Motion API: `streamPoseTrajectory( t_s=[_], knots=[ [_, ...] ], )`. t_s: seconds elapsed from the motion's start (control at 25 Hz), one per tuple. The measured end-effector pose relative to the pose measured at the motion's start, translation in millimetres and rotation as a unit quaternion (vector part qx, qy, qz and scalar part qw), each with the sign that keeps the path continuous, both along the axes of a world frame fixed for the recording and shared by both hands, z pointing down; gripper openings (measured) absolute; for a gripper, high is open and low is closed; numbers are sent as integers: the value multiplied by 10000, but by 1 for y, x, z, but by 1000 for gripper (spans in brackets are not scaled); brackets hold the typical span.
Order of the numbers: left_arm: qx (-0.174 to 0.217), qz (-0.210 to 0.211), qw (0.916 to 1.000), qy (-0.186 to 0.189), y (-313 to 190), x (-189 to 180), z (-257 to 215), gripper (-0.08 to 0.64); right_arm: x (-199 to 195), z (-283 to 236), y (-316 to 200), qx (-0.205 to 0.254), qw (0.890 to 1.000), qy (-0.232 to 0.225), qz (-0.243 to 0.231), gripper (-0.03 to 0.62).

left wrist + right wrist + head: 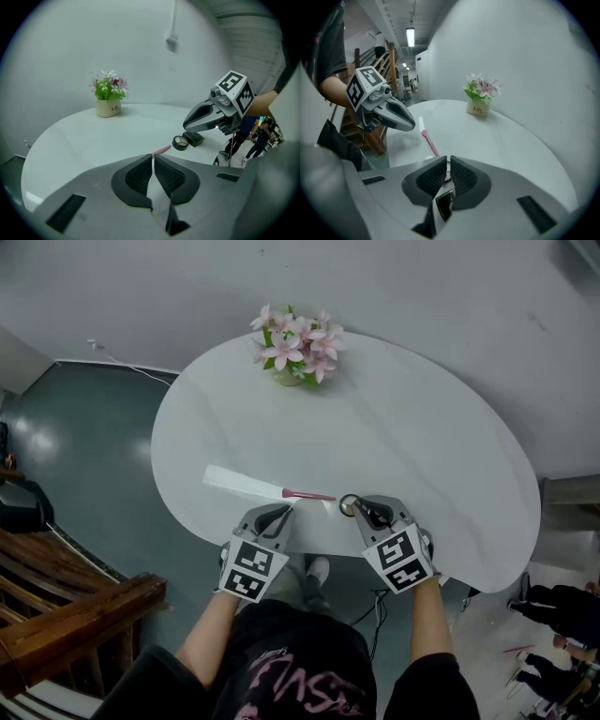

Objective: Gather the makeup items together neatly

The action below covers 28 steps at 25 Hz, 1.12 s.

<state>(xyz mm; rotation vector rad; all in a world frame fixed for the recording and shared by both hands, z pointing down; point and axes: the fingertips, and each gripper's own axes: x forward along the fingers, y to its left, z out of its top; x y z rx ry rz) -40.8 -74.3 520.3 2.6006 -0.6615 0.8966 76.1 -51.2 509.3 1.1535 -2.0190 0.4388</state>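
A makeup brush with a pink handle and a white sleeve lies flat on the white table near its front edge. My left gripper is shut, and its tips are right beside the brush's pink handle; I cannot tell whether they pinch it. Just to the right, my right gripper is shut on a small black compact, whose open round lid sticks out to the left. In the right gripper view the compact's glossy black body shows between the fingers.
A pot of pink flowers stands at the table's far side. The table's front edge runs just under both grippers. Dark wooden furniture is on the floor to the left, and people are at the lower right.
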Motion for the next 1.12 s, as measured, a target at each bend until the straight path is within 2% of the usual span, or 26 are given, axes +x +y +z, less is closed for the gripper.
streamPoseTrajectory(
  t_s=[0.24, 0.48, 0.88, 1.12],
  knots=[
    [112, 277, 9996, -16, 6, 27, -7, 23, 29, -6, 22, 121, 9981, -31, 603, 72],
    [235, 595, 9980, -16, 14, 55, -14, 23, 59, -12, 43, 295, 9916, -72, 1253, 66],
    [524, 931, 9943, 8, 28, 103, -19, 23, 102, -25, 82, 701, 9664, -352, 2448, 64],
    [609, 1025, 9929, 26, 38, 117, -24, 23, 113, -25, 102, 824, 9538, -496, 2846, 63]
  ],
)
